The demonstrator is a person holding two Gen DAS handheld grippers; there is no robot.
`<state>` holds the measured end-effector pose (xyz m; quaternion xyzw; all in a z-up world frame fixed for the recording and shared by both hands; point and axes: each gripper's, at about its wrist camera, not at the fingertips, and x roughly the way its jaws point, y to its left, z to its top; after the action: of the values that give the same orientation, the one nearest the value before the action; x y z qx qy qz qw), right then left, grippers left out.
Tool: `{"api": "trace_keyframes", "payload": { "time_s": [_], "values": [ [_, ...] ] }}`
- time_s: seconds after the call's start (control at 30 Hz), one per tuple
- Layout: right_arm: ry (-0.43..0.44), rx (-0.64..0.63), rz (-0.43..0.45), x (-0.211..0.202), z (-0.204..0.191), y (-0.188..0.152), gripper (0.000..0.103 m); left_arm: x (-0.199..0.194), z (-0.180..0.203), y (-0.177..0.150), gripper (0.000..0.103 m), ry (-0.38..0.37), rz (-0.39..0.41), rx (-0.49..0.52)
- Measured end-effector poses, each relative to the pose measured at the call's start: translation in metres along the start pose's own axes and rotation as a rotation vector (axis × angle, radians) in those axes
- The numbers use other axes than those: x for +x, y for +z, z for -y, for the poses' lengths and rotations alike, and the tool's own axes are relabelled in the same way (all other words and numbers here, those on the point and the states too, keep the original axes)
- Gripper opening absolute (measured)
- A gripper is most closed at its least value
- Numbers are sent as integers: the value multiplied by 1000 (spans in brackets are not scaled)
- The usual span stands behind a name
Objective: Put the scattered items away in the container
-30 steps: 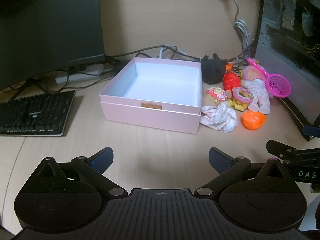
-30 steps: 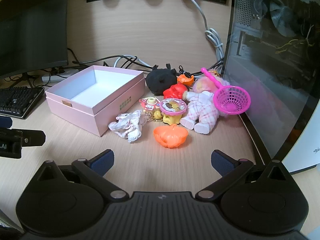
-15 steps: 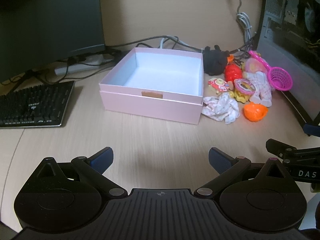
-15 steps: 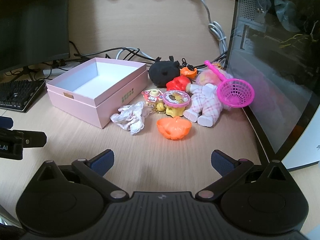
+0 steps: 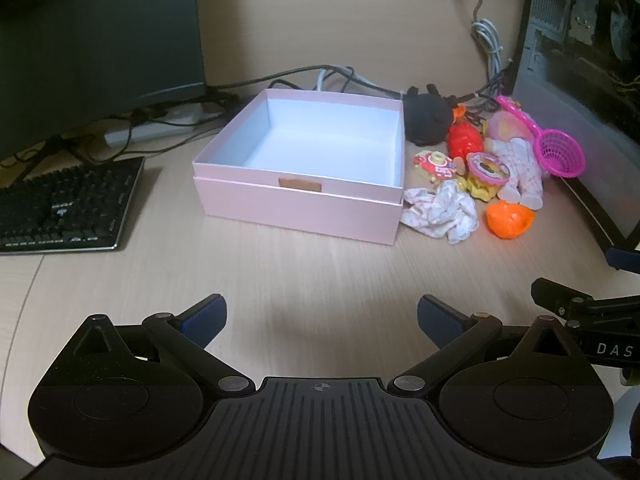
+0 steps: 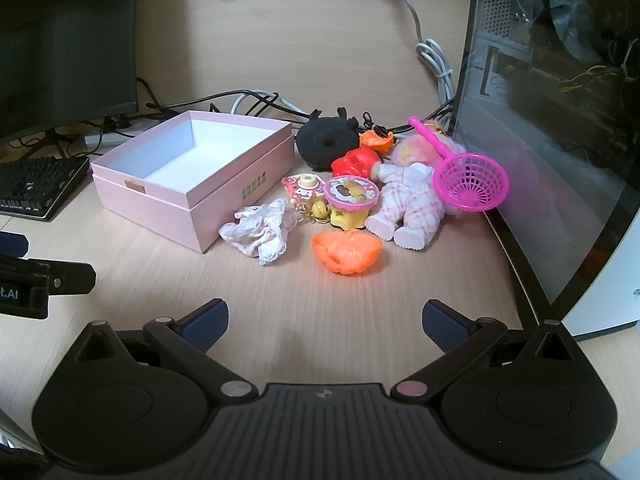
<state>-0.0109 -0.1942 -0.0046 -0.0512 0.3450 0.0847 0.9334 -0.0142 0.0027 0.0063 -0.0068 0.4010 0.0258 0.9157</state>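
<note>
The left hand-held gripper [image 5: 319,314] hangs over bare bench [image 5: 320,268] with its jaws spread wide and nothing between them; the right hand-held gripper [image 6: 325,318] is likewise wide and holds nothing, short of the toys. The pink box [image 5: 298,206] sits open on the bench with its white interior showing no contents; the toy heap lies just beside its right wall. Nearest the right hand-held gripper is the orange pumpkin shell [image 6: 346,252]; left of it a crumpled white cloth [image 6: 258,232] touches the box corner. Behind these lie a small camera-shaped toy [image 6: 300,190], a round yellow-and-pink toy [image 6: 351,196], a doll in pink plaid [image 6: 408,204], a red toy [image 6: 356,162] and a black plush [image 6: 326,142]; a pink net scoop [image 6: 468,184] rests over the doll, against the computer case [image 6: 560,120]. A keyboard [image 5: 64,204] lies well left of the box.
</note>
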Motion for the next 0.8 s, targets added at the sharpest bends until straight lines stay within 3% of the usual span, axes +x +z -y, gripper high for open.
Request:
{"api": "trace_keyframes", "payload": {
  "time_s": [0.8],
  "values": [
    [9,-7,-18,6,-3,1,103,4,-2,0,103,-3,-25,-5]
  ]
}}
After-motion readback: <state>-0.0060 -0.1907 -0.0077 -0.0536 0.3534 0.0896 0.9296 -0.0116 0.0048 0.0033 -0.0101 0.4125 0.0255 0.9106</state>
